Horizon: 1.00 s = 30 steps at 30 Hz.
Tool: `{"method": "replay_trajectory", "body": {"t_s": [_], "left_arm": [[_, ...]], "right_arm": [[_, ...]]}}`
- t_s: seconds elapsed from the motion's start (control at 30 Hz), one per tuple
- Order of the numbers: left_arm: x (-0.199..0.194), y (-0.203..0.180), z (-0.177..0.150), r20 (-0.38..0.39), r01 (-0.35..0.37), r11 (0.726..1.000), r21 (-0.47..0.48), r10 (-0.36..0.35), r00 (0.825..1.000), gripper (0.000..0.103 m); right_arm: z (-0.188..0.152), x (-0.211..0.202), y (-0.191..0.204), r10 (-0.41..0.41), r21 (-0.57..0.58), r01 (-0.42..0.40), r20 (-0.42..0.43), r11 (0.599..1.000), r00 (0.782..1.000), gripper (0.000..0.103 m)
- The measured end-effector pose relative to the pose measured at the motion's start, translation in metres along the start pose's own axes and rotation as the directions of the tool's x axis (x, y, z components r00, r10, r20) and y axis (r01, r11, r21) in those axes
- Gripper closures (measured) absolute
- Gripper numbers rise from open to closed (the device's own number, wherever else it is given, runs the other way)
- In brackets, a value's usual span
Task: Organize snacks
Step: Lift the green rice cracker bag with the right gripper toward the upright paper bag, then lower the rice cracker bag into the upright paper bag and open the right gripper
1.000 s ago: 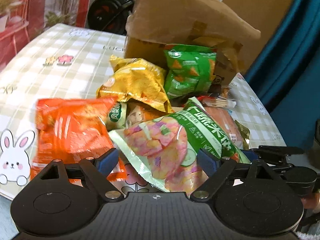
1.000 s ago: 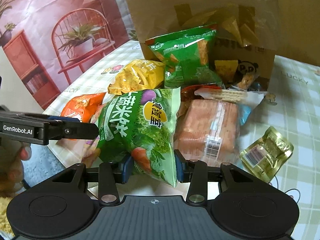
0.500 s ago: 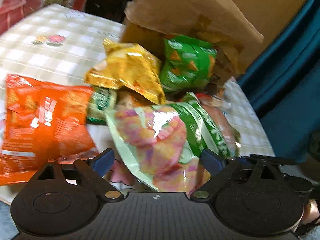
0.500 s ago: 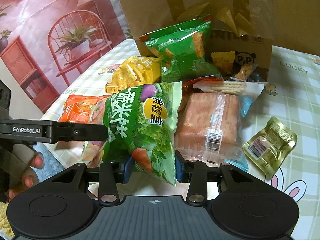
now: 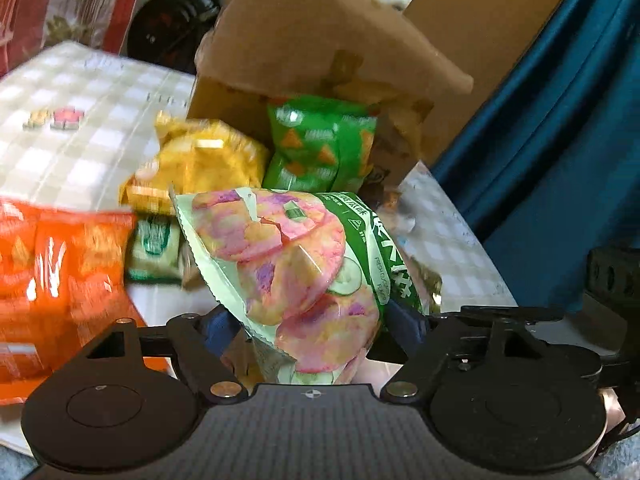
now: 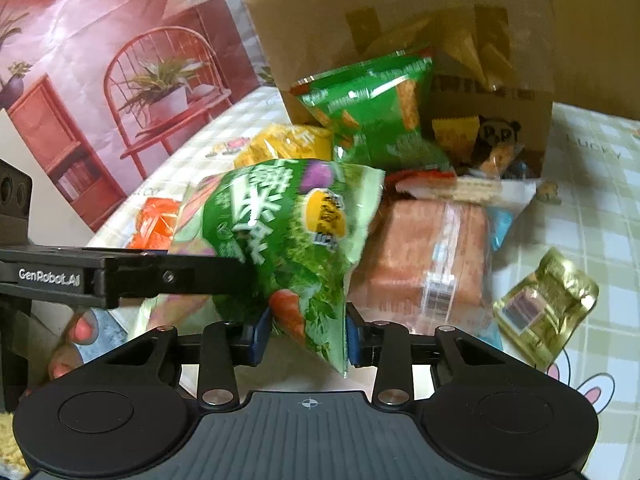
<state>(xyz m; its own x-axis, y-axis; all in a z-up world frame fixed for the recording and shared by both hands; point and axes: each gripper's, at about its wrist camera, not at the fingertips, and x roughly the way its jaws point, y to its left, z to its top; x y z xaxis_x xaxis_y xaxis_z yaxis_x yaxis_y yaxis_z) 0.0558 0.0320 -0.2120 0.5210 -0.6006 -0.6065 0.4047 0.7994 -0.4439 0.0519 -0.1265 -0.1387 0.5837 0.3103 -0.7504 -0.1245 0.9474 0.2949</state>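
My right gripper is shut on the lower corner of a green rice-cracker bag and holds it raised and tilted. The same bag fills the left wrist view, showing pink and purple crackers. My left gripper is open, its fingers on either side of the bag; its arm reaches in from the left in the right wrist view. Other snacks lie on the checked tablecloth: an orange bag, a yellow bag, a green chip bag, a wrapped pink-orange pack.
An open cardboard box lies on its side behind the pile, with small snacks spilling from it. A gold sachet lies at the right. A blue curtain hangs beyond the table's right edge. A printed backdrop stands at the left.
The right gripper has lifted and tilted the green cracker bag higher. The left gripper has moved in closer, so that the bag now sits between its open fingers.
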Motion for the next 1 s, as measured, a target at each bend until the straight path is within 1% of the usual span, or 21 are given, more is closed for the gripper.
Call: {"method": "replay_trajectory", "body": {"t_s": [0.03, 0.1, 0.2, 0.37, 0.5, 0.6, 0.73, 0.83, 0.93, 1.0], "left_arm": [[-0.003, -0.002, 0.003, 0.009, -0.002, 1.0, 0.011, 0.002, 1.0, 0.029], [-0.008, -0.004, 0.01, 0.03, -0.006, 1.0, 0.017, 0.006, 1.0, 0.032], [-0.017, -0.005, 0.023, 0.062, 0.019, 1.0, 0.006, -0.019, 0.998, 0.033], [-0.031, -0.017, 0.052, 0.133, 0.046, 0.998, 0.031, -0.049, 0.99, 0.034], [-0.041, -0.041, 0.088, 0.192, 0.036, 0.993, 0.112, -0.058, 0.98, 0.034], [-0.044, -0.061, 0.122, 0.225, 0.016, 0.985, 0.173, -0.055, 0.973, 0.034], [-0.034, -0.085, 0.178, 0.253, -0.008, 0.969, 0.249, -0.057, 0.966, 0.033], [-0.012, -0.093, 0.215, 0.239, -0.011, 0.963, 0.27, -0.056, 0.969, 0.033], [0.012, -0.094, 0.241, 0.219, -0.016, 0.963, 0.27, -0.045, 0.975, 0.033], [0.031, -0.094, 0.253, 0.201, -0.028, 0.963, 0.267, -0.028, 0.979, 0.033]], "right_arm": [[0.003, -0.003, 0.002, -0.001, -0.011, 0.002, 0.012, 1.0, 1.0, 0.072], [0.009, -0.009, 0.004, -0.013, -0.029, 0.014, 0.039, 0.999, 0.999, 0.074], [0.02, -0.021, 0.006, -0.016, -0.05, 0.02, 0.089, 0.999, 0.996, 0.075], [0.047, -0.045, 0.011, -0.022, -0.092, 0.039, 0.184, 0.995, 0.983, 0.075], [0.078, -0.066, 0.007, -0.021, -0.109, 0.051, 0.26, 0.993, 0.965, 0.075], [0.111, -0.08, -0.002, -0.023, -0.104, 0.059, 0.317, 0.993, 0.948, 0.075], [0.161, -0.09, -0.019, -0.049, -0.091, 0.091, 0.384, 0.992, 0.922, 0.075], [0.196, -0.086, -0.038, -0.086, -0.072, 0.126, 0.408, 0.989, 0.909, 0.075], [0.225, -0.069, -0.054, -0.118, -0.054, 0.153, 0.406, 0.987, 0.906, 0.075], [0.239, -0.055, -0.068, -0.13, -0.029, 0.153, 0.392, 0.988, 0.911, 0.074]]}}
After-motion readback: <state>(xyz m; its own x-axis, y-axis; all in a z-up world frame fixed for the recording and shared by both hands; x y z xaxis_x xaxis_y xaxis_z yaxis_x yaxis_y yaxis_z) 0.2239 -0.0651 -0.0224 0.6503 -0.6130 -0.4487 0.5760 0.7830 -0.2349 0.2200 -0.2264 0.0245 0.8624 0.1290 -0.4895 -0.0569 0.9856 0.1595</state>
